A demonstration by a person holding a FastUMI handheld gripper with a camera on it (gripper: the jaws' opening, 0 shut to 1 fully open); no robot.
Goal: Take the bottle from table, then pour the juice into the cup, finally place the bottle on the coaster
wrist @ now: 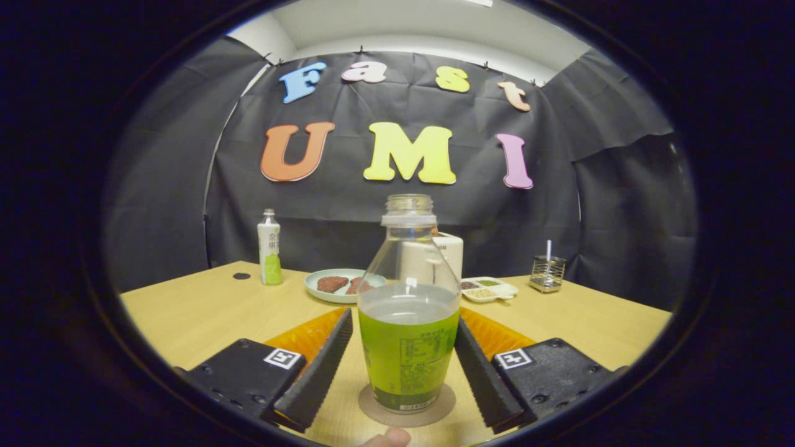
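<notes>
Juice bottle [408, 310] standing upright on the round coaster [407, 406], uncapped, between the gripper [404, 366] fingers.

The fingers are sitting spread, flanking the bottle at 9 and 3 o'clock; whether they are touching it cannot be told. Beyond, on the wooden table [205, 310]: a second bottle [269, 248] at 10 o'clock, a plate [338, 284] at 11, a sectioned dish [489, 288] and wire holder [547, 273] at 1.

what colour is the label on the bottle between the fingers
Green, seen best in the gripper view: the bottle stands on the coaster, the open tool around it.
</notes>
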